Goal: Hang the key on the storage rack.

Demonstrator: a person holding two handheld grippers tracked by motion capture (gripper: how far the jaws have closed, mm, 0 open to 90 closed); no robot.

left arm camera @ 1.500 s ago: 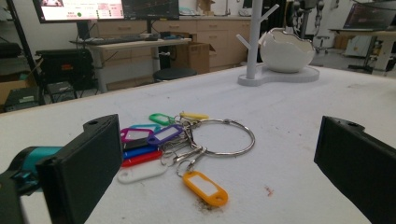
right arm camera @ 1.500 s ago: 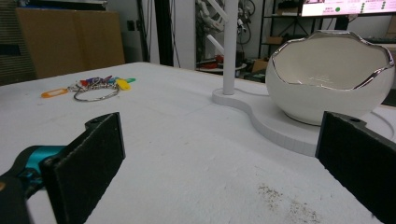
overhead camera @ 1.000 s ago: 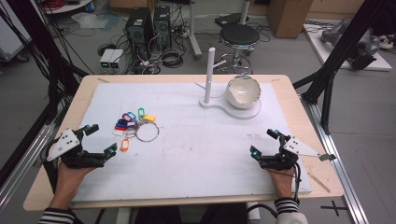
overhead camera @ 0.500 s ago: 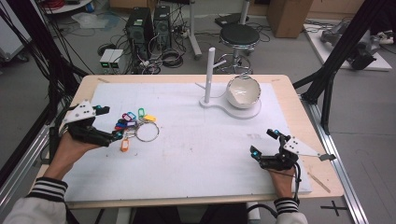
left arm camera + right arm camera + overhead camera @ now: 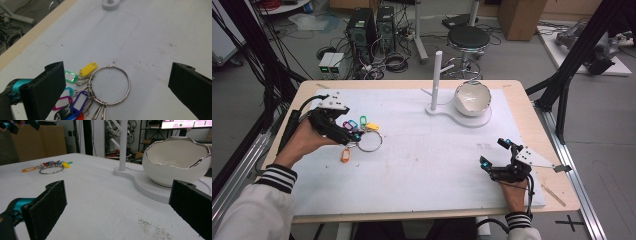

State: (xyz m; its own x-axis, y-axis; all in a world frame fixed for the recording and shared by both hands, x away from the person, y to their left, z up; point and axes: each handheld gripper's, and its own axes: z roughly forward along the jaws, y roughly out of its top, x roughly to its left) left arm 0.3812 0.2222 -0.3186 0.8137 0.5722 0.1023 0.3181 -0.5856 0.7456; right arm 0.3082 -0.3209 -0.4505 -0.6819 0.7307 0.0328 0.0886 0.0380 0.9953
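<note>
Left gripper over key ring, right gripper idle at table's near right

I see the left gripper (image 5: 348, 134) poised above the key ring (image 5: 369, 141) on the white mat (image 5: 422, 150), jaws spread wide with nothing between them; in the left gripper view the ring (image 5: 111, 85) lies flat between the jaws, its coloured tags (image 5: 75, 100) fanned toward the left jaw. The right gripper (image 5: 495, 153) rests well apart, jaws likewise wide and empty, facing the white bowl (image 5: 176, 161) on its stand (image 5: 150, 187)

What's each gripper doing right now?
Left gripper: open, holding nothing, over the key ring.
Right gripper: open, empty.
</note>
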